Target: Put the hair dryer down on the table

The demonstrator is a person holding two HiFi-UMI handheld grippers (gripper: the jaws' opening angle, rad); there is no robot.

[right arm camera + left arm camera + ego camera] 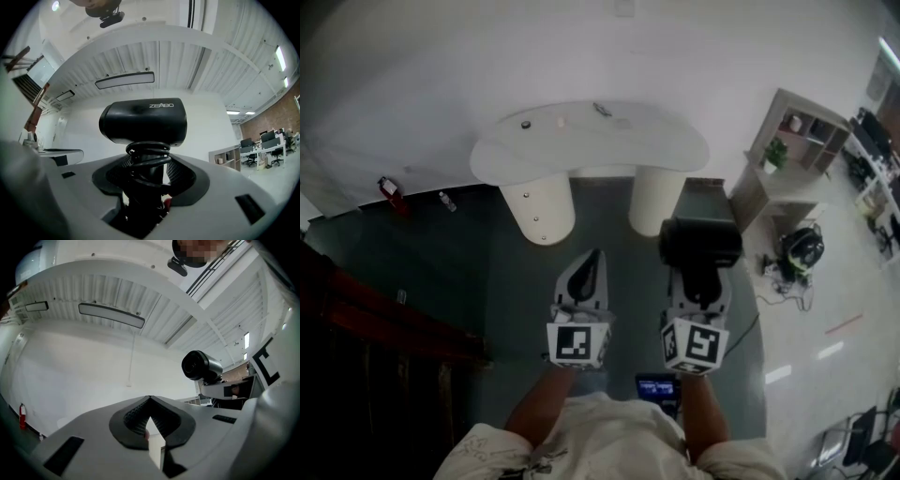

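two grippers up, carry step: right gripper (698, 291) clamped on the hair dryer (700, 242) handle, cord coiled round it, held in air short of the table (666, 145). left gripper (589, 270) jaws together, empty. next: reach over the tabletop, lower till it rests, then open.

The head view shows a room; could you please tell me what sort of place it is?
Probably an open-plan office or lab: rows of desks with monitors and chairs, an open shelf unit holding a potted plant, and a white curved table.
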